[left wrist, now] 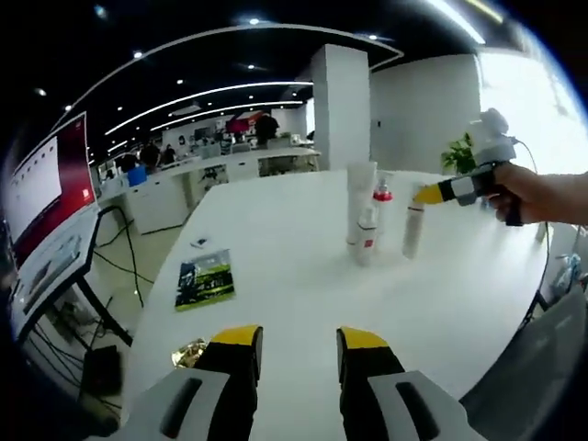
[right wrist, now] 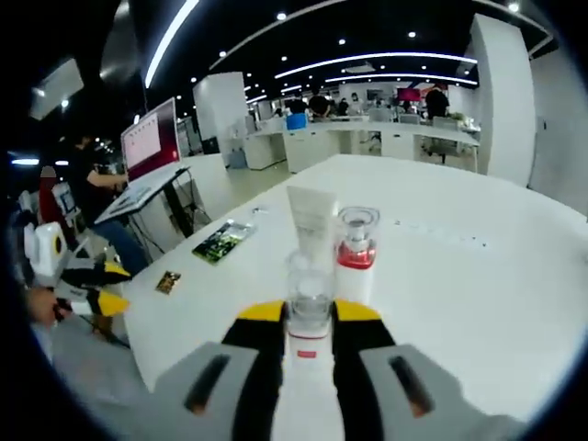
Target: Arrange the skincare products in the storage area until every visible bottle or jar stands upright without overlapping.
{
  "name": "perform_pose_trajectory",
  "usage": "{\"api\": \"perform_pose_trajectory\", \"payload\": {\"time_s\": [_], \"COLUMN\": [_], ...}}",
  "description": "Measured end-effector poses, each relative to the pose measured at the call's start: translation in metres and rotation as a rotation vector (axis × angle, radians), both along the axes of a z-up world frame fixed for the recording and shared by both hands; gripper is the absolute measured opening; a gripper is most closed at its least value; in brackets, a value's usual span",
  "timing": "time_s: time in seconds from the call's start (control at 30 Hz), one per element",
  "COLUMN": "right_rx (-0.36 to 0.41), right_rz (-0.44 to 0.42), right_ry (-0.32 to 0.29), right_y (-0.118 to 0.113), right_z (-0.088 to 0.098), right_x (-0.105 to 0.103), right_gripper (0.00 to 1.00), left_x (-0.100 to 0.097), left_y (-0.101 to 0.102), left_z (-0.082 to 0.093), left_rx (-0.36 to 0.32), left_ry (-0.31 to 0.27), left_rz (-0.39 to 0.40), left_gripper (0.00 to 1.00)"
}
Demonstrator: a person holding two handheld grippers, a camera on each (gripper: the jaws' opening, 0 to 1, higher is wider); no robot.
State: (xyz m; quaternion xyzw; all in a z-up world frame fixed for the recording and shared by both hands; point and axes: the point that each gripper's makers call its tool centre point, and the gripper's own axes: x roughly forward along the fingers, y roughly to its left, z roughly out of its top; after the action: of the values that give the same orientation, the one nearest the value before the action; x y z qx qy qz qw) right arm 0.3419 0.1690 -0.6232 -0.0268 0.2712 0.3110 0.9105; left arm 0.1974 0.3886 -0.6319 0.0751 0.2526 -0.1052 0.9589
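Right gripper (right wrist: 308, 317) clenched on slim white bottle (right wrist: 307, 367) with clear cap, bottle upright between jaws, at near side of product cluster. Left gripper (left wrist: 296, 338) released, empty, hovering over near bench (left wrist: 276, 239) edge. White tube (right wrist: 312, 220) and red-collared bottle (right wrist: 355, 253) stand upright mid-bench, just beside each other. Judged: bottle light, rigid, smooth plastic, likely slippery, tall and tippy; best hold low on body, not cap. Bench white, glossy, round-cornered; green booklet (left wrist: 204, 278) near left. Open-plan office, strip lights, people at far desks.
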Motion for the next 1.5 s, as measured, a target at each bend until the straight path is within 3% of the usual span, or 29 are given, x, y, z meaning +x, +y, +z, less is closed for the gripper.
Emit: {"api": "perform_pose_trajectory", "payload": {"time_s": [0.07, 0.23, 0.27, 0.3, 0.33, 0.43, 0.53, 0.9, 1.37, 1.5], "right_rx": [-0.004, -0.027, -0.027, -0.032, -0.037, -0.065, -0.069, -0.122, -0.124, -0.141], "right_rz": [-0.009, -0.038, -0.045, -0.054, -0.058, -0.083, -0.099, -0.135, -0.188, -0.17], "right_ry": [0.003, 0.005, 0.009, 0.014, 0.015, 0.004, -0.006, -0.049, -0.116, -0.077], "right_y": [0.0, -0.003, -0.003, -0.004, -0.004, -0.006, -0.006, 0.001, 0.001, 0.002], "right_z": [-0.003, -0.013, -0.015, -0.018, -0.02, -0.027, -0.03, -0.042, -0.036, -0.043], "right_x": [0.003, 0.011, 0.013, 0.015, 0.017, 0.022, 0.025, 0.024, 0.035, 0.032], "right_gripper": [0.19, 0.19, 0.19, 0.19, 0.19, 0.19, 0.19, 0.19, 0.2, 0.2], "left_x": [0.001, -0.006, -0.014, -0.02, -0.019, -0.01, -0.012, -0.013, -0.014, -0.014], "left_y": [0.002, 0.013, 0.02, 0.029, 0.033, 0.024, 0.019, 0.018, 0.02, 0.021], "left_z": [0.0, -0.019, -0.04, -0.052, -0.052, -0.044, -0.051, -0.055, -0.057, -0.057], "left_rx": [0.058, 0.043, 0.024, 0.082, 0.096, 0.041, 0.118, 0.091, 0.086, 0.08], "left_ry": [-0.024, 0.003, 0.057, 0.13, 0.139, 0.074, 0.094, 0.108, 0.114, 0.113], "left_rz": [-0.026, 0.017, 0.049, 0.051, 0.065, 0.039, -0.027, -0.027, -0.022, -0.017], "left_gripper": [0.35, 0.35, 0.34, 0.32, 0.29, 0.3, 0.29, 0.29, 0.29, 0.29]}}
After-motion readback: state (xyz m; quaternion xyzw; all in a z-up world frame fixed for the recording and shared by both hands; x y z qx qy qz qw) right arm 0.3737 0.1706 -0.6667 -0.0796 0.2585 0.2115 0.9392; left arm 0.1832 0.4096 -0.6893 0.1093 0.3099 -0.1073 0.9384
